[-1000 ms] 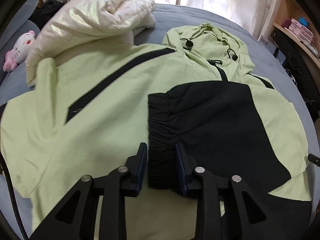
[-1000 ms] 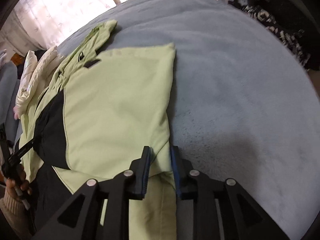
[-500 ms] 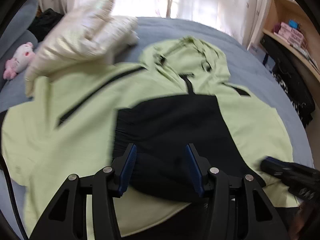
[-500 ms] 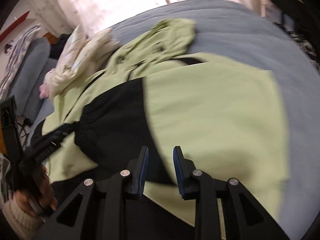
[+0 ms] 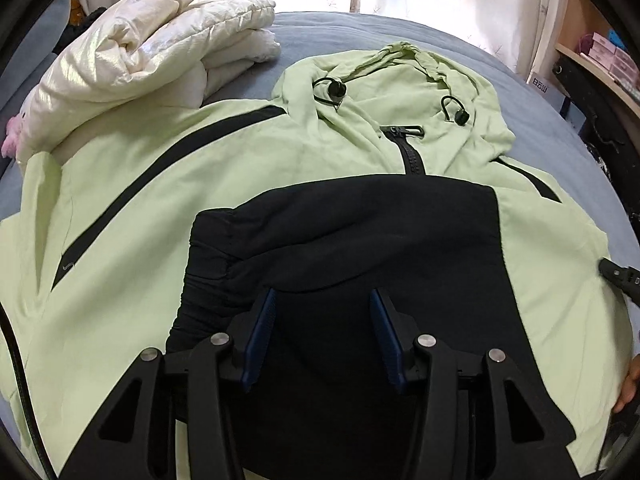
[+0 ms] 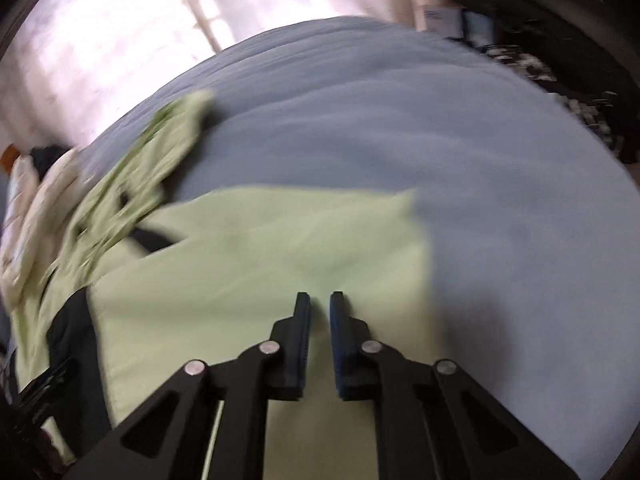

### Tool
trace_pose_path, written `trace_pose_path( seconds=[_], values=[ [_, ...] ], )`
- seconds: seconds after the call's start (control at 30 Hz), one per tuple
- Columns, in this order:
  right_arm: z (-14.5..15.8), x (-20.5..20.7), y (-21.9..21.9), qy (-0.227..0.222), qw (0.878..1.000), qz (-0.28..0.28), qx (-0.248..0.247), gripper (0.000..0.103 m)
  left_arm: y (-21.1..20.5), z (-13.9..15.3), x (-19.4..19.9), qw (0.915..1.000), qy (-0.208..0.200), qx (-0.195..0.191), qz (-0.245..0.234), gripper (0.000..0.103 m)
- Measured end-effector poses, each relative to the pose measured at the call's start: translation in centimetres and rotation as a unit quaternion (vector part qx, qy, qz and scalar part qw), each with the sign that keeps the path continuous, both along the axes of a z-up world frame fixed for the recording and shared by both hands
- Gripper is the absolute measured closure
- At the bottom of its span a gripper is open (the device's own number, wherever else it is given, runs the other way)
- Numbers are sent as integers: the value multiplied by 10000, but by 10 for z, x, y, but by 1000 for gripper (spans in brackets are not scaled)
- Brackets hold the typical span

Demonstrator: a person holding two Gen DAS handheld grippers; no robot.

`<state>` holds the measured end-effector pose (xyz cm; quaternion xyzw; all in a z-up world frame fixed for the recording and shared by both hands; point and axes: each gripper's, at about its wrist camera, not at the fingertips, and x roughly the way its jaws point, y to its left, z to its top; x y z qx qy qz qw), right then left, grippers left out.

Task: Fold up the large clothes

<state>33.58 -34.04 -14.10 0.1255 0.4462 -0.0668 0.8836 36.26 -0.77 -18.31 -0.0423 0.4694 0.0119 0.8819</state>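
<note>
Since a second ago the left gripper point(image 5: 322, 334) has let go of the black sleeve point(image 5: 340, 248), fingers now wide apart above it, mid-frame. Right view, blurred: right gripper point(image 6: 320, 312) nearly closed, empty, over the jacket point(image 6: 260, 248) on the bed point(image 6: 480, 160). Light, limp, likely slippery; grip hems.

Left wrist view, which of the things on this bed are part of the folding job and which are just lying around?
Part of the job:
- green and black hooded jacket, black sleeve folded across its front
- left gripper, open above the sleeve
- right gripper, over the jacket's green side

Just lying about:
- folded white puffer jacket
- pink plush toy
- boxes on the shelf
</note>
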Motion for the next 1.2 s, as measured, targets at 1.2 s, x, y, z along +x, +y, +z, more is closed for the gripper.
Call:
trace_pose_path(
  seconds=[1.2],
  values=[
    [104,-178,71,-336,9966,437,613,63,3,126,-165,9975,-650,120,-255,33]
  ],
)
